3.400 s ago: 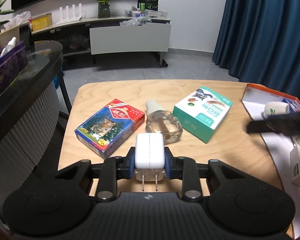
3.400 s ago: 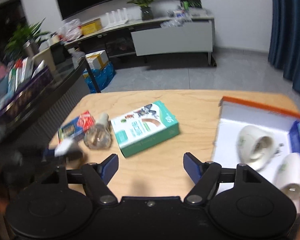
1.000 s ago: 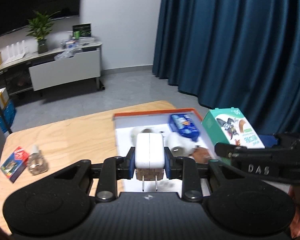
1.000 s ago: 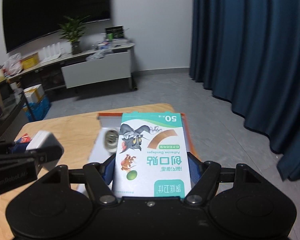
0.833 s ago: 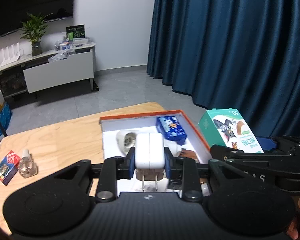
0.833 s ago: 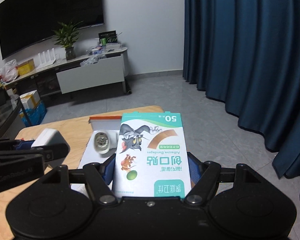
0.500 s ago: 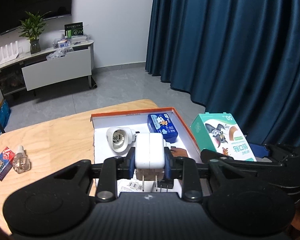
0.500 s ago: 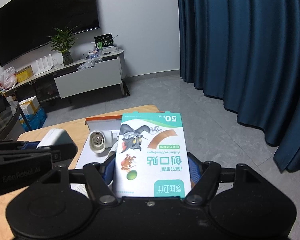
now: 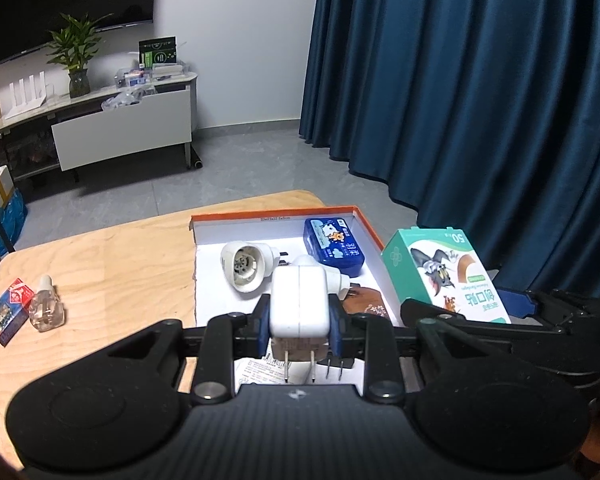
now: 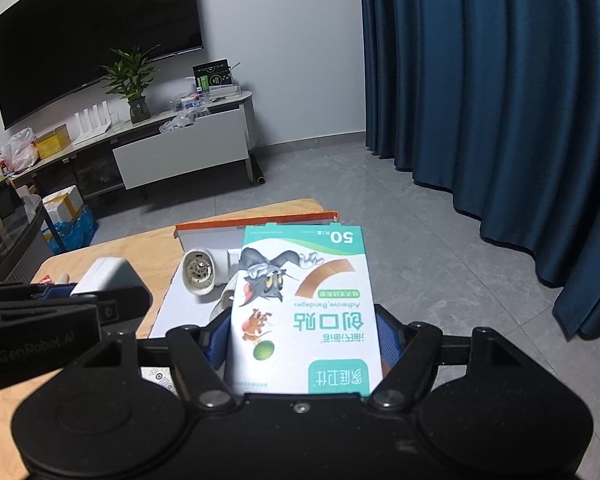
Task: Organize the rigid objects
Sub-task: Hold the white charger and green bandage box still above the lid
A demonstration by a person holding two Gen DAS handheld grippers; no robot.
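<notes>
Tongs both grip things, left tongs (image 9: 299,326) a plug (image 9: 299,304) and right tongs (image 10: 304,342) a box (image 10: 306,312), above the tray (image 9: 274,215) at 12 o'clock; next, lower and let go.

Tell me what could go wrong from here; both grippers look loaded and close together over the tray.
The white charger in the left gripper could land on the white plug-in heaters crowding the orange-rimmed tray. The bandage box in the right gripper sits near the tray's right edge, beside the table edge, and might drop outside. The grippers could collide.
</notes>
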